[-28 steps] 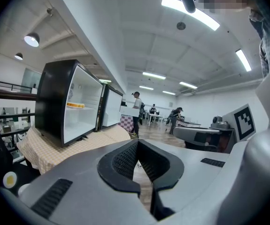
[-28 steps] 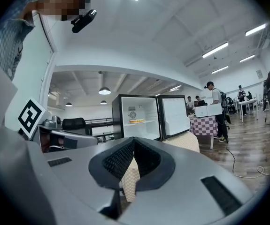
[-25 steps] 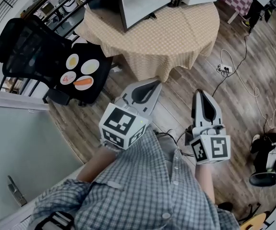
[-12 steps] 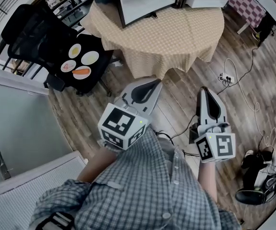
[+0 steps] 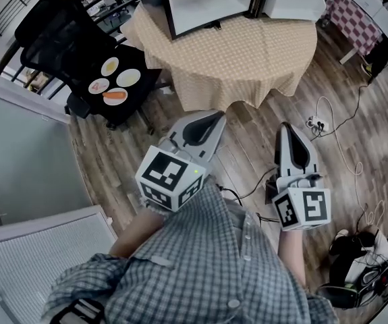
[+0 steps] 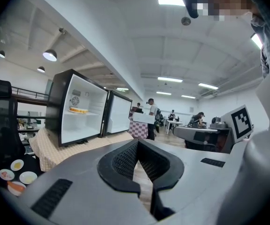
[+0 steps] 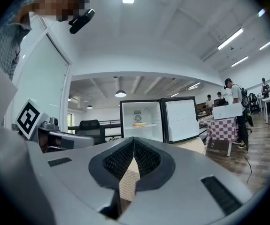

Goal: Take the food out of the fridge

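Head view first: I am on the approach, with the left gripper point(image 5: 215, 119) and the right gripper point(image 5: 287, 128) side by side over the wooden floor, both well short of the table point(image 5: 247, 59) that carries the fridge point(image 5: 200, 9). In the left gripper view its jaws meet tip to tip with nothing in them, and the right gripper view shows the same for the right one. The fridge door point(image 7: 181, 120) stands open, and the food point(image 7: 140, 124), a flat yellowish piece I cannot identify, lies on the upper shelf inside. Next I need to close the gap to the table, spread one pair of jaws ahead of the shelf and come in level, so I grip the food without pushing it back. A black chair point(image 5: 65, 39) to the left holds small plates point(image 5: 116, 86)
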A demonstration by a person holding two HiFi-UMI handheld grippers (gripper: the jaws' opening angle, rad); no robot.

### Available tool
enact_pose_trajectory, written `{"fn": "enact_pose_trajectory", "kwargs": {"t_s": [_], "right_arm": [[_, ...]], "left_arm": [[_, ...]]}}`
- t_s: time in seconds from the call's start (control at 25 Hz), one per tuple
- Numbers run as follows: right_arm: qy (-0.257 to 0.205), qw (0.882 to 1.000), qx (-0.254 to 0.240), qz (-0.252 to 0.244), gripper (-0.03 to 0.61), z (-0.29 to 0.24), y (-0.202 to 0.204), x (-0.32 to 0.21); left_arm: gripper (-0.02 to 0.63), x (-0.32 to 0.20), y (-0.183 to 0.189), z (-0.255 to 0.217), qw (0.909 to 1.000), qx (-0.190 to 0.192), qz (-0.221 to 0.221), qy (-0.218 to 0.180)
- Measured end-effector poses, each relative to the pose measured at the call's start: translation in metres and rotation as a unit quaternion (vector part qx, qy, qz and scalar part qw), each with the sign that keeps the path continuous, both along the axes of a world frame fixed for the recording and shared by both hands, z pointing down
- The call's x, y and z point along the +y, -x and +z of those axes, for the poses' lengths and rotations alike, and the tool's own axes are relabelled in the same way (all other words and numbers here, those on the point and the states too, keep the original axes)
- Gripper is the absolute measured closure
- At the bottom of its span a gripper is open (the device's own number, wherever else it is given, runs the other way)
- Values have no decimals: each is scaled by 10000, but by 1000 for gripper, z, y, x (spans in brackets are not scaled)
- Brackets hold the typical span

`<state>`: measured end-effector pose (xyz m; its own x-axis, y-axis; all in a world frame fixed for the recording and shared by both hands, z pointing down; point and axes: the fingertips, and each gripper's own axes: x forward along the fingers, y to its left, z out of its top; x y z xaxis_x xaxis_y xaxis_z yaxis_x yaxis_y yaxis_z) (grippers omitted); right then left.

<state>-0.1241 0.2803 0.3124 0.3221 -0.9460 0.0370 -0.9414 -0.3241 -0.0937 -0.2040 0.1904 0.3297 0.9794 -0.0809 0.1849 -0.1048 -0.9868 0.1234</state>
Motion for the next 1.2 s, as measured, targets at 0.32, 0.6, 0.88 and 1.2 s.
{"fn": "enact_pose_trajectory", "kwargs": {"t_s": [0.32,0.6,0.88,1.2], "right_arm": [[-156,9995,-27,275,568,1,-19,32],[-138,9981,-175,579,568,12,-39,48],[56,9974,-107,705,568,17,-62,40],[162,9951,-54,979,568,8,-110,17]], "left_arm": [[609,18,-16,-10,9999,88,15,-104],[609,24,-36,-2,9997,-34,204,-164],[609,11,-74,7,9992,-11,406,-7],[609,-5,-137,-4,9967,-28,809,-79]]}}
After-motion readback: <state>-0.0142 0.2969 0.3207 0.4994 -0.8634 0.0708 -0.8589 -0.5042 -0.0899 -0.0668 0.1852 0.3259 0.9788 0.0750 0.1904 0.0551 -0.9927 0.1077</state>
